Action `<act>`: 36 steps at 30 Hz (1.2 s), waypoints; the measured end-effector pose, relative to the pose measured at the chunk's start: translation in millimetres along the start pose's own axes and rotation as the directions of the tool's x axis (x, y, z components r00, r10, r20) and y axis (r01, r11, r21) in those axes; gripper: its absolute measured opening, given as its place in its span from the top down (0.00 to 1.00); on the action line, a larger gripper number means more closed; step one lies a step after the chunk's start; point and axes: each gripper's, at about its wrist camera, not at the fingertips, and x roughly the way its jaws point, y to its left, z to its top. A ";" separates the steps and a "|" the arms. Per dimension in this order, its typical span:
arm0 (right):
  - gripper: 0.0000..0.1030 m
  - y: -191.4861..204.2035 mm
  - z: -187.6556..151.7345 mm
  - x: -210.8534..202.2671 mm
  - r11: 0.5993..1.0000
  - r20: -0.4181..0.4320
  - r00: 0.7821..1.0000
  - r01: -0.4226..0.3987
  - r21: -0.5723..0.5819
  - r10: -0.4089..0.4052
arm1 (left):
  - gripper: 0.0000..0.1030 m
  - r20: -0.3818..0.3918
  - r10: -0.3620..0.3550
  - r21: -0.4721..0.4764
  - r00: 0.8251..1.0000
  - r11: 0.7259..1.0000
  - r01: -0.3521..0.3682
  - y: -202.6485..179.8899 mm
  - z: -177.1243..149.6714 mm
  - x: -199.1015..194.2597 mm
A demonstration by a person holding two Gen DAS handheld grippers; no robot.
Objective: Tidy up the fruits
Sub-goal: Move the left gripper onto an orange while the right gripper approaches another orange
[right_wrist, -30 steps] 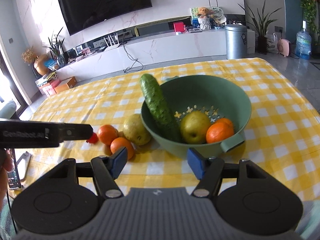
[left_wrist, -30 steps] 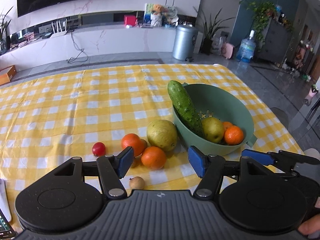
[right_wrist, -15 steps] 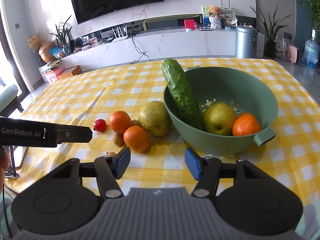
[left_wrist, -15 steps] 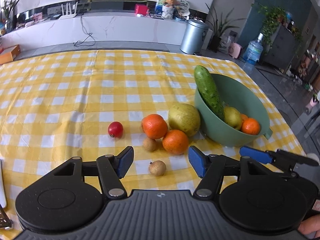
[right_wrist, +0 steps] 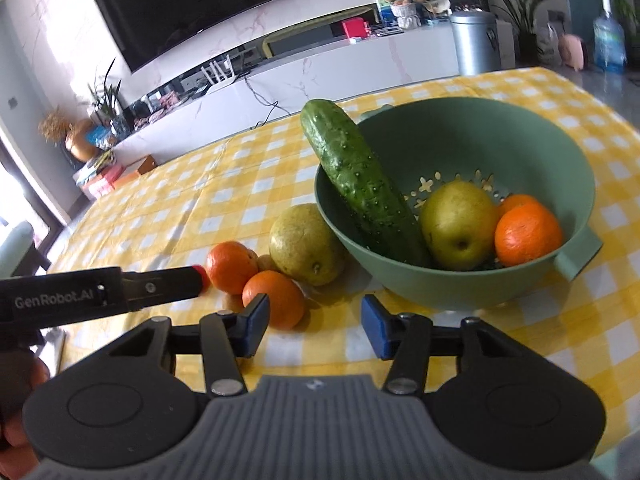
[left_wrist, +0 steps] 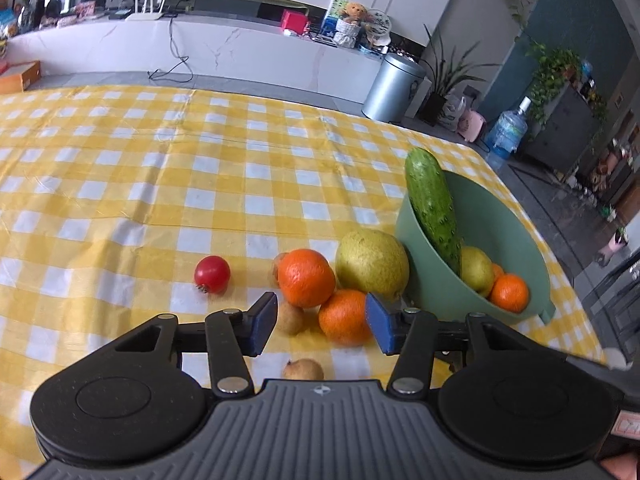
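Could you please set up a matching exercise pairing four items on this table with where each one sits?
Items:
1. cucumber
2. red tomato
3. large pear on the cloth
4. green bowl

Places:
A. alone, left of the oranges
B. leaning over the bowl's rim
C. holds a pear and oranges
D. right beside the bowl's outer wall

Pairs: 1-B, 2-A, 3-D, 4-C
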 end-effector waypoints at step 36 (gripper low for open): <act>0.59 11.8 -6.2 52.0 0.993 -0.014 0.993 -0.121 0.011 0.121 | 0.59 0.014 -0.023 -0.063 1.000 0.998 0.023 11.1 3.3 37.0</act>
